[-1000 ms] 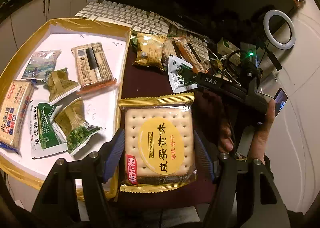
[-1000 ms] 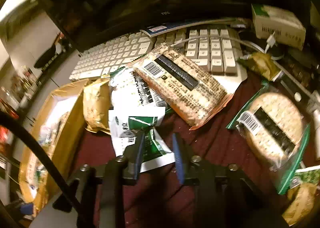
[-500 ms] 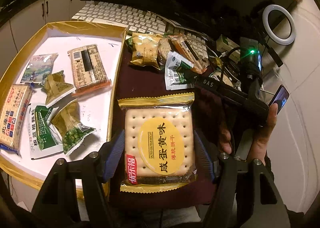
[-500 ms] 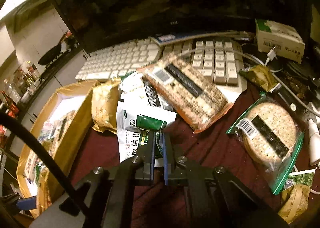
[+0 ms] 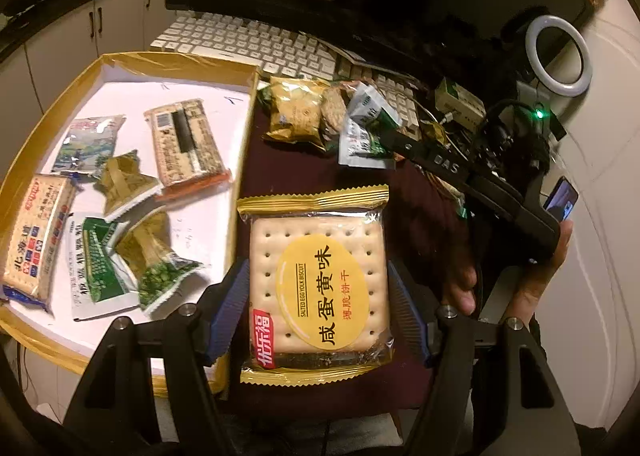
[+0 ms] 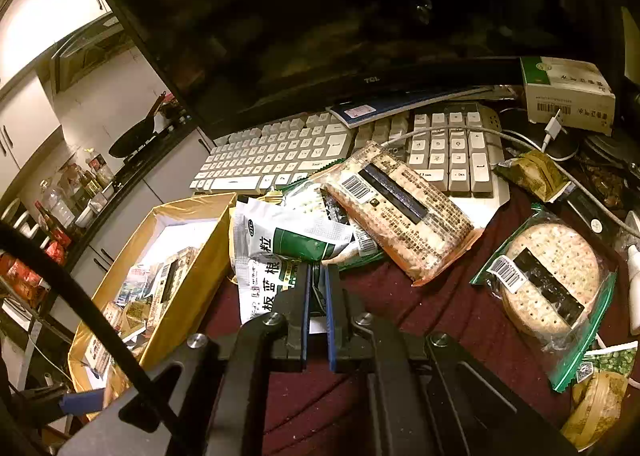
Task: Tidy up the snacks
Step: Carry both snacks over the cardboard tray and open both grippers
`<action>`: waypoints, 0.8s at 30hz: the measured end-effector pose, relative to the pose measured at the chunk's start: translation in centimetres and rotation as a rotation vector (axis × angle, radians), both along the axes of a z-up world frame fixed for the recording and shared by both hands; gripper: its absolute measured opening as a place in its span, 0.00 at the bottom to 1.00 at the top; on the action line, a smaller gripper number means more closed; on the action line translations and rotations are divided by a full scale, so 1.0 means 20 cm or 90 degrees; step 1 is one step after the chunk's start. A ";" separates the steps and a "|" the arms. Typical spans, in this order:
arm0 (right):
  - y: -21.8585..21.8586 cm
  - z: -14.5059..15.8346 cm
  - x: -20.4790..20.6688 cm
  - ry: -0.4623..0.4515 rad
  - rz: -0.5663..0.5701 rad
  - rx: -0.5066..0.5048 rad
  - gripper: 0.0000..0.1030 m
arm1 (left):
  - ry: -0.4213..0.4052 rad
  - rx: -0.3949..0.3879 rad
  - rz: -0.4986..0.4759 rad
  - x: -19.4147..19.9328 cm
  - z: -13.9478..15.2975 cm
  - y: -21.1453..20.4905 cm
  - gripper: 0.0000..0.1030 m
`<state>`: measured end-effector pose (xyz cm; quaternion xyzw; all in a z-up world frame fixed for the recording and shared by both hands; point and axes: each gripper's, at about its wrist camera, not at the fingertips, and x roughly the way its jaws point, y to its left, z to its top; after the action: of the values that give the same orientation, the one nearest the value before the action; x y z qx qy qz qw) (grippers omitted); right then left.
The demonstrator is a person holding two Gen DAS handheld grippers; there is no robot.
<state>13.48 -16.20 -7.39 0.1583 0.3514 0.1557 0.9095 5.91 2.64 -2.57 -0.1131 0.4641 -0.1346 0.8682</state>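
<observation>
Two grippers loaded. Left gripper [image 5: 316, 288] clamps biscuit pack [image 5: 318, 280] just right of tray [image 5: 240, 160]. Right gripper [image 6: 318, 296] pinches green-white sachet [image 6: 276, 256] tight, beside tray, before keyboard [image 6: 280, 152].

Both grippers are matte black frames with silver screw heads on the arms and blue pads lining the jaws. The right gripper [image 5: 384, 144] bears white letters "DAS" on its arm and a green light on its camera block, with black cables looped there. A black cable crosses the right wrist view's lower left.
</observation>
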 end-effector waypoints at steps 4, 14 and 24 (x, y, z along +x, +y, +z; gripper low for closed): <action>0.01 0.00 0.00 0.002 0.004 0.005 0.04 | 0.004 -0.026 0.011 0.01 0.01 0.07 0.67; 0.01 -0.01 0.01 0.003 0.010 0.003 0.04 | 0.010 -0.111 0.028 -0.02 0.08 0.23 0.67; 0.02 0.00 0.01 -0.005 0.024 0.004 0.04 | -0.042 -0.073 0.116 0.03 0.20 0.50 0.67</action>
<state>13.64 -15.75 -7.41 0.1542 0.3505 0.1746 0.9071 6.48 12.72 1.38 -0.2000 0.4146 -0.0848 0.8837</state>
